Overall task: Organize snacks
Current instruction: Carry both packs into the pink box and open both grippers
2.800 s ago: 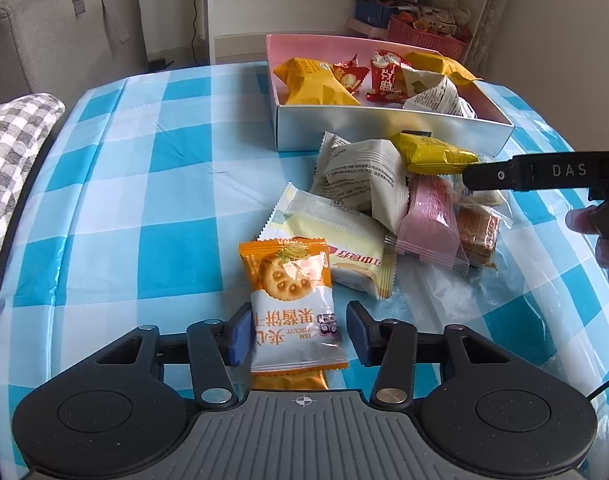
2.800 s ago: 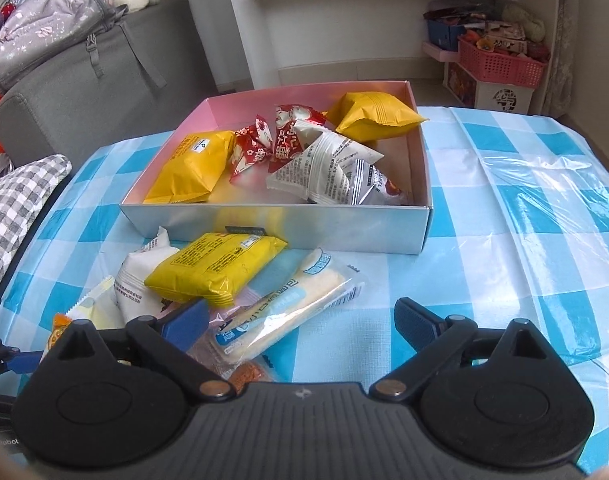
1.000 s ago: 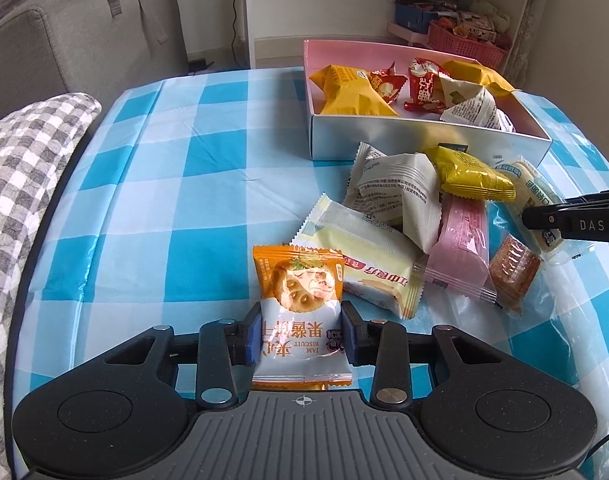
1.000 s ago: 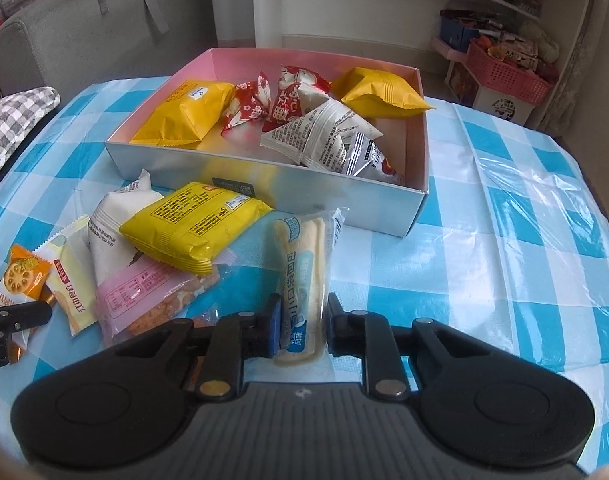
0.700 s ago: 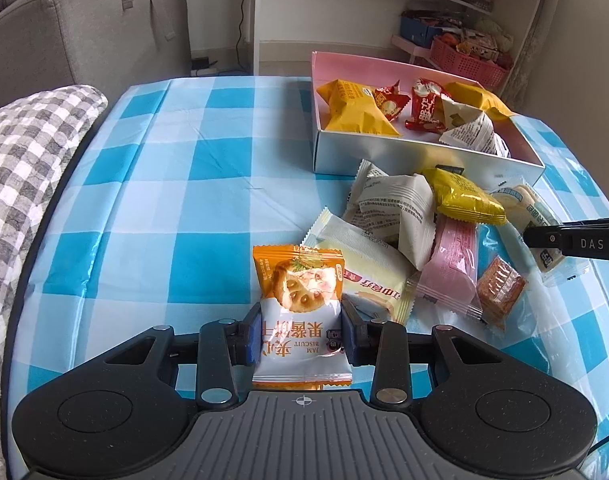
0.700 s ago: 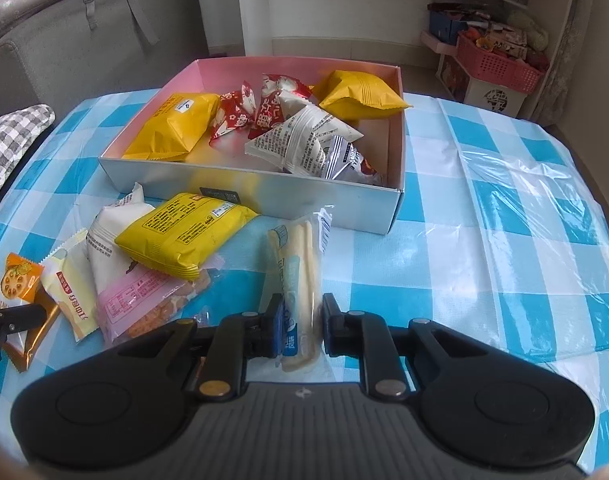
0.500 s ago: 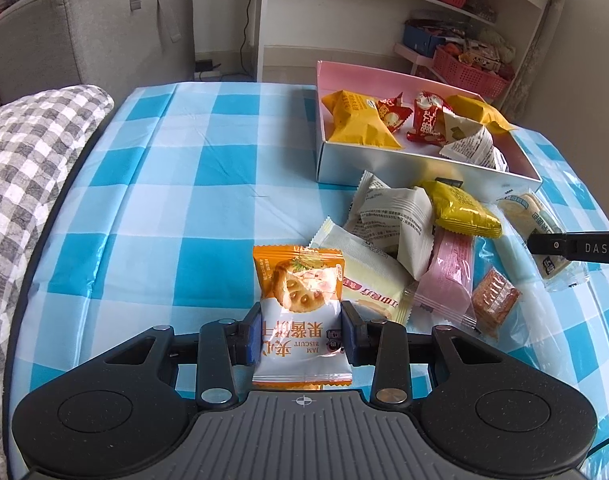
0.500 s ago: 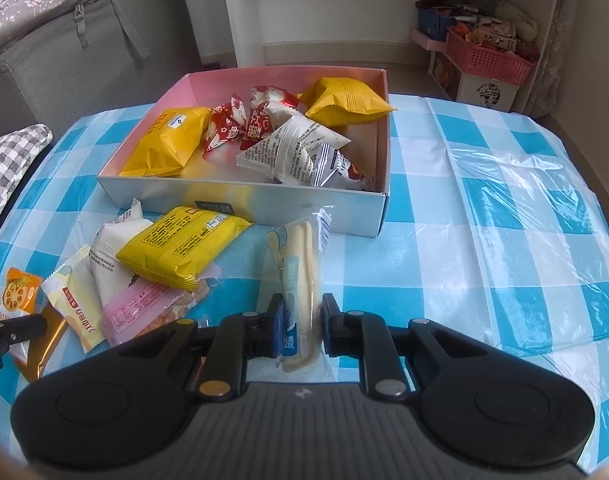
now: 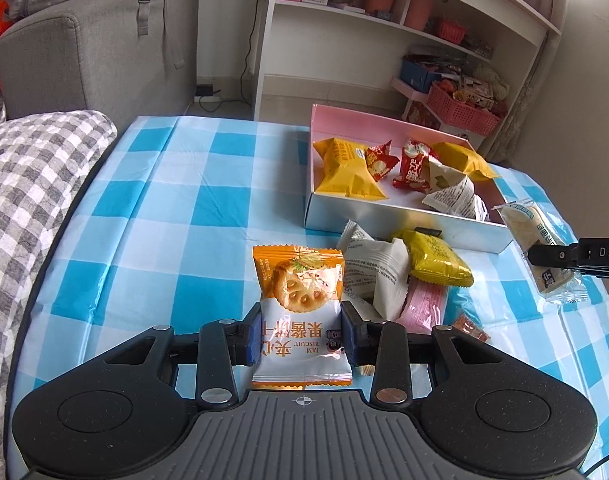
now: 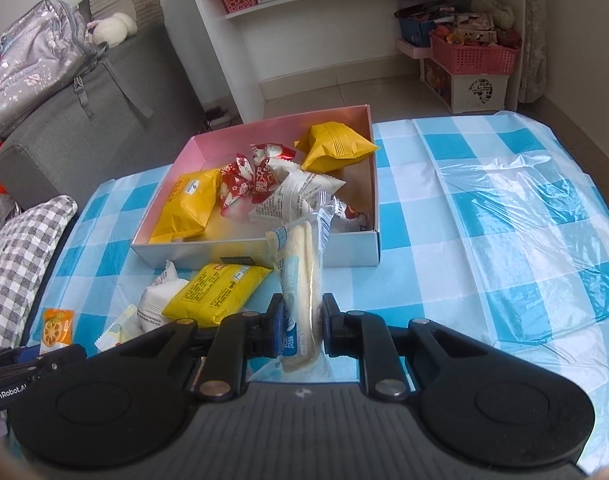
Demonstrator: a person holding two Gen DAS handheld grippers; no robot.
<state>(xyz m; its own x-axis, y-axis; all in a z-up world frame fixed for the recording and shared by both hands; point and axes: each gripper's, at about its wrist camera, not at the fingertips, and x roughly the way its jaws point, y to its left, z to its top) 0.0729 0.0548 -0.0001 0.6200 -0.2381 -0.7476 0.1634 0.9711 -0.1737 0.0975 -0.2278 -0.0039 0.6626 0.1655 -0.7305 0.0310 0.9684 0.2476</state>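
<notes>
Both packets have risen off the bench [image 9: 208,216] since earlier. Left gripper [image 9: 301,338] fingers clamp the jam biscuit packet [image 9: 300,308]; right gripper [image 10: 302,326] fingers clamp the long white bar [image 10: 300,276] near the pink box [image 10: 264,254].

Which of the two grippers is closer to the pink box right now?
Right. The right gripper, shut on the long white snack, sits just before the pink box's near wall. The left gripper, shut on the jam biscuit pack, is farther back.

Daylight, bright and even; both views sharp. Glare on plastic table cover [image 10: 516,184]. Fisheye bending and dark vignette at corners.
</notes>
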